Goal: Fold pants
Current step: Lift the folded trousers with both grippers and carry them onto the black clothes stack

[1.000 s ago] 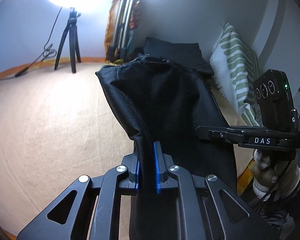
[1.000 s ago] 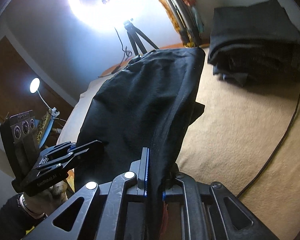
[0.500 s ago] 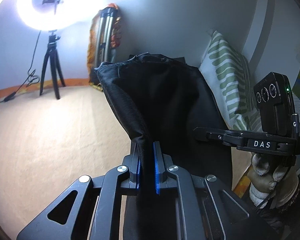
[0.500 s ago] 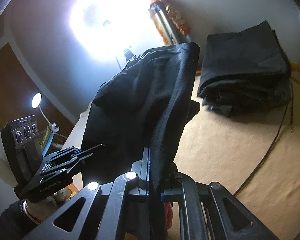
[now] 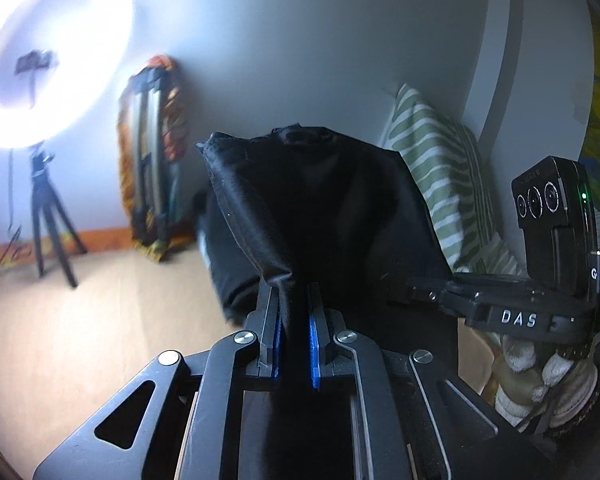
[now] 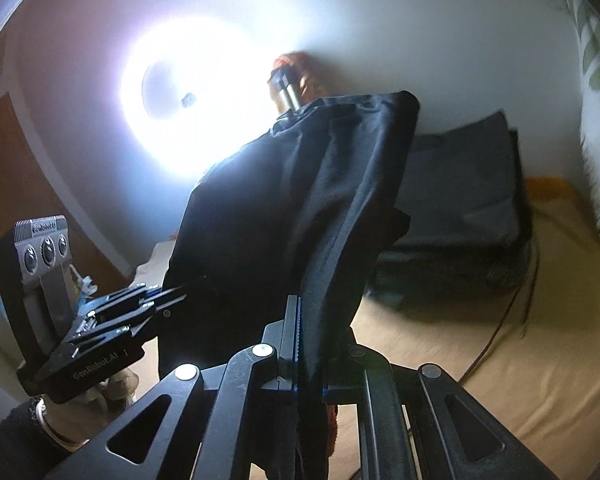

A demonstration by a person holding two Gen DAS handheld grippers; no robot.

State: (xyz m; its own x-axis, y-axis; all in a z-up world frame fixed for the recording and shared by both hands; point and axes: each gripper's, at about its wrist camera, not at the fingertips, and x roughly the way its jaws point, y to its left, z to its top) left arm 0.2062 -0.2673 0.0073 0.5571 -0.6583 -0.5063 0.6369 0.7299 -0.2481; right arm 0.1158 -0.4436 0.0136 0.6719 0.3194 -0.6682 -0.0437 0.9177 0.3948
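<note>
Found left gripper [image 5: 294,330] and right gripper [image 6: 310,350] raised side by side, each with jaws clamped on black pants [image 5: 332,216] lifted clear above tan bedding [image 5: 100,320], facing ring light [image 5: 40,60], folded dark pile [image 6: 460,200] and striped pillow [image 5: 440,168] near the wall.

The right gripper [image 6: 310,344] is pinching the black pants [image 6: 300,208], which are hanging lifted above the tan bed [image 6: 520,380]. The left gripper [image 6: 168,300] is gripping their other side (both clamped). Folded dark clothes [image 6: 460,216] are lying toward the bed's far edge.
</note>
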